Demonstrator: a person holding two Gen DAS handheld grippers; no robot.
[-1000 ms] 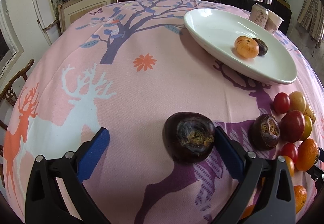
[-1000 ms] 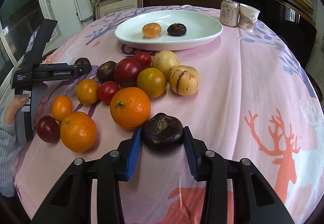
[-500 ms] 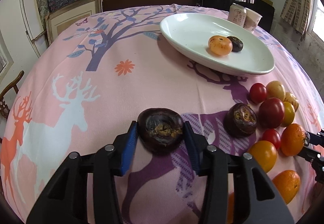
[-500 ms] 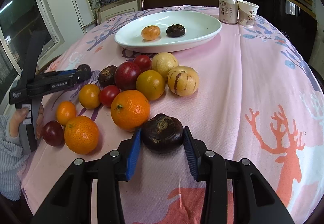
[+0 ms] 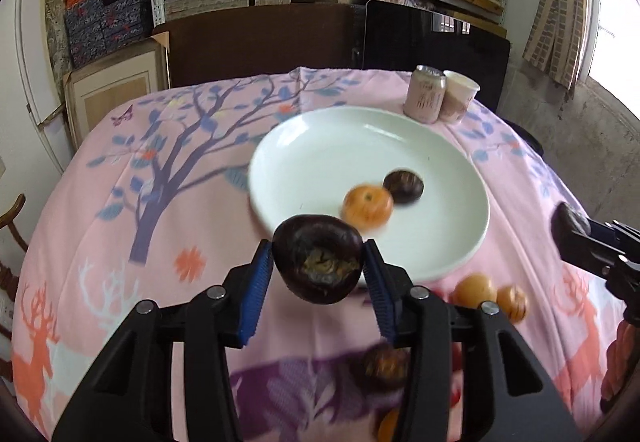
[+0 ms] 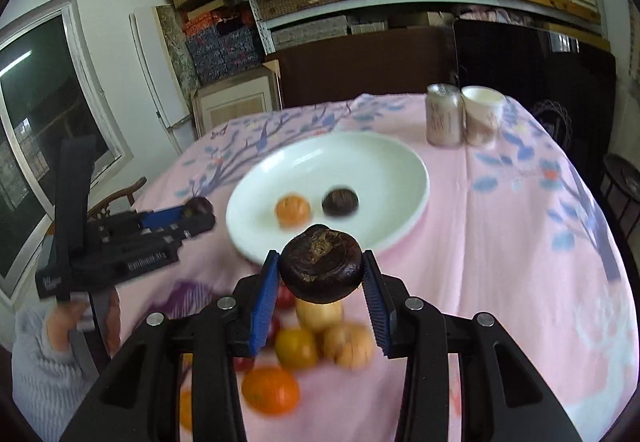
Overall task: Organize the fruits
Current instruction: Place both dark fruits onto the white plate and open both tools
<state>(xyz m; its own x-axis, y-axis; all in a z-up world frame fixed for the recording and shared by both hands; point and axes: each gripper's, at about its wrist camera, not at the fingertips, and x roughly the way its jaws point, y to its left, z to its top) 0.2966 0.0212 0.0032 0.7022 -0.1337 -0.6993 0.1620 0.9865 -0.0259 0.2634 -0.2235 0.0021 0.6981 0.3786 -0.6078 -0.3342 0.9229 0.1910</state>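
Two fruits (one orange (image 5: 367, 207), one dark (image 5: 403, 187)) occupy plate (image 5: 320, 146).

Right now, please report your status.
Left hand-held gripper shut on dark fruit; right hand-held gripper likewise. Both above white plate. Nothing blocking.

Bare left half of white plate (image 5: 320, 162); orange fruit (image 5: 367, 207) and dark fruit (image 5: 403, 187) right of centre.

Both tools are raised above the surface (image 5: 120, 210). The left tool (image 5: 318, 274) is clamped on a dark fruit (image 5: 318, 259); the right tool (image 6: 320, 278) likewise pinches another dark fruit (image 6: 321, 268) between its blue pads (image 6: 265, 298).
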